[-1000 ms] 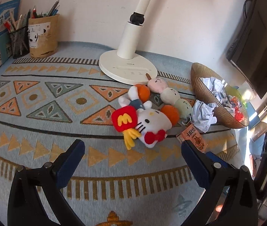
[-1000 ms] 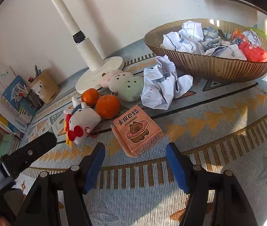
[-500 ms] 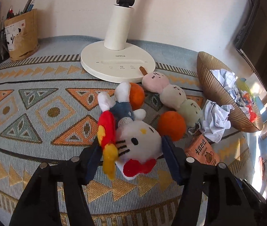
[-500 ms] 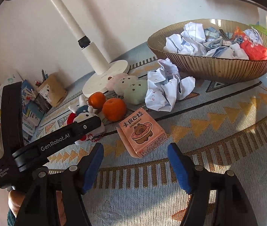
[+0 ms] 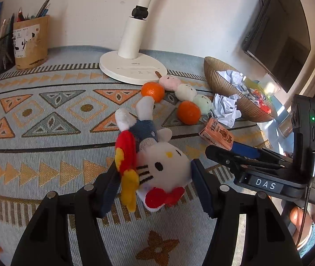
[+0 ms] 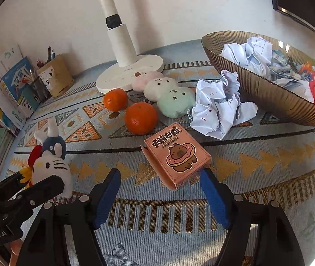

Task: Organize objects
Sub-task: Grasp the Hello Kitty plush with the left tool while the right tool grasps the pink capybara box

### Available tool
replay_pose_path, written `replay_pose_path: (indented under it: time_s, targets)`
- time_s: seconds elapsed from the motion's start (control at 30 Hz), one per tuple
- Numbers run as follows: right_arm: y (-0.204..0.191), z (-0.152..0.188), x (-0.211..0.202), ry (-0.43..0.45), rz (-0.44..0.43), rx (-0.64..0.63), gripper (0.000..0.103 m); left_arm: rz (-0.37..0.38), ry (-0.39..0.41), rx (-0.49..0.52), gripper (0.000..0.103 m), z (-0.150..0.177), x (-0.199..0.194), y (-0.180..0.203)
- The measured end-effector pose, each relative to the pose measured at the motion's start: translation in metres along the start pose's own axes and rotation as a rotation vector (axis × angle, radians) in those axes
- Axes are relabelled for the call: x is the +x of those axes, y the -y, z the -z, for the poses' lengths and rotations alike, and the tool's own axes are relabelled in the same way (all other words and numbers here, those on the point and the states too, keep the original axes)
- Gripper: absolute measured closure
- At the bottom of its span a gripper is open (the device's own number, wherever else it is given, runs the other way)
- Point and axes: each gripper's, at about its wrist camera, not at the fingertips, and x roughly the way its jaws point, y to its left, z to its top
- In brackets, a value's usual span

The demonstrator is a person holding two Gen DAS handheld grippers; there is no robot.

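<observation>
White plush cat point(image 5: 157, 166), red bow, clamped in left tool point(image 5: 155, 184).

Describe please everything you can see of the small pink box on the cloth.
The pink box looks like thin cardboard, printed with a brown cartoon animal inside a doughnut and dark lettering. One end flap stands open. It lies flat on the patterned cloth, near an orange and crumpled paper. The right gripper is closing around its near end, one blue finger at its corner.

A: Left gripper point(image 5: 155, 181)?
B: Black w/ blue pads, angled down, jaws clamped on white cat plush toy point(image 5: 164, 168).
A: Right gripper point(image 6: 160, 190)?
B: Angled down too, jaws closing, pink cardboard box point(image 6: 176, 155) between, pads not pressing.
</observation>
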Motion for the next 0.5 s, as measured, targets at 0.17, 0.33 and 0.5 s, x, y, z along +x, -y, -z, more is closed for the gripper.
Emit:
replay_pose_path:
  time_s: [0.17, 0.33, 0.5]
  targets:
    - [-0.014, 0.015, -0.008, -0.01, 0.026, -0.061, 0.062, -0.017, 0.03, -0.007, 0.043, 0.002, -0.006, -0.002]
    - [0.002, 0.007, -0.016, -0.021, 0.039, -0.036, 0.023, -0.014, 0.033, -0.012, 0.043, 0.002, -0.007, -0.003]
    - [0.019, -0.021, -0.001, -0.028, -0.032, -0.103, 0.019, -0.007, 0.034, -0.005, 0.043, 0.002, -0.006, -0.003]
